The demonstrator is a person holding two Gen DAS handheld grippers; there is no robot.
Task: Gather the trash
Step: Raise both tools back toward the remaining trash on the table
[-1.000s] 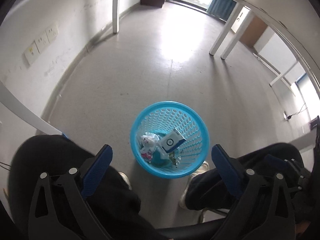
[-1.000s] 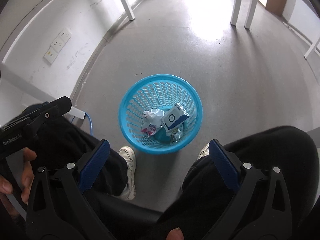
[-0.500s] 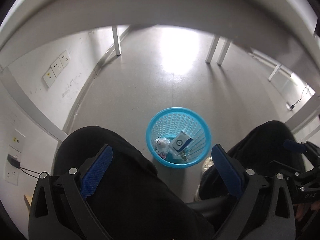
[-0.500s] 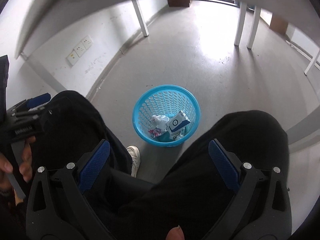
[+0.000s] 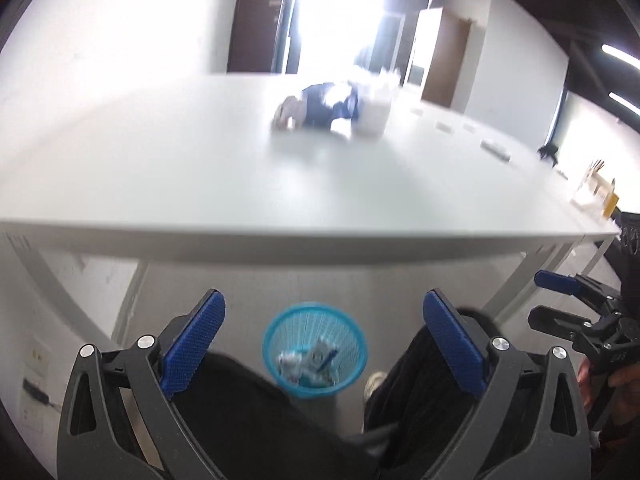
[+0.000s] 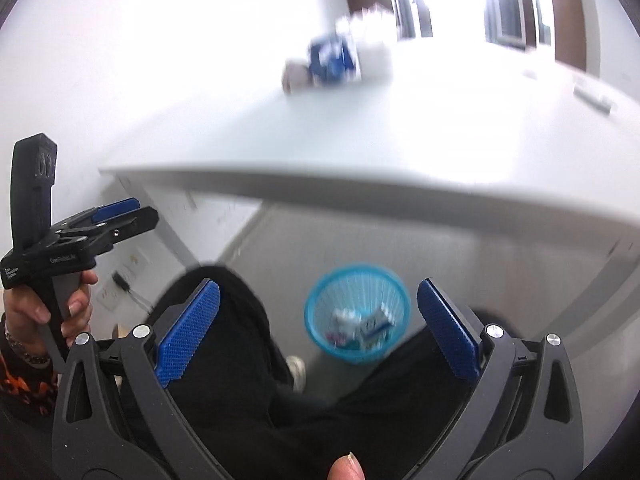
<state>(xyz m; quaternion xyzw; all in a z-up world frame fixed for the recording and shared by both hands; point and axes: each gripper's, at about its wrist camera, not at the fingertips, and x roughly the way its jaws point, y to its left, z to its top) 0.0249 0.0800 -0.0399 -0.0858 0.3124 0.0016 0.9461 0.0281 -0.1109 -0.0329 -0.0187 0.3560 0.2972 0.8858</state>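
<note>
Both claws (image 5: 324, 340) (image 6: 318, 330) now higher, table (image 5: 200, 184) newly in view.

Both wrist cameras sit low over the seated person's lap, just below the near edge of the white flat-topped bench (image 5: 280, 168), facing forward across it. Both share the round blue perforated plastic basket (image 5: 315, 346) on the floor, and blurred blue-and-white items (image 6: 334, 60) far on the bench. Each catches the other claw at its outer edge.
</note>
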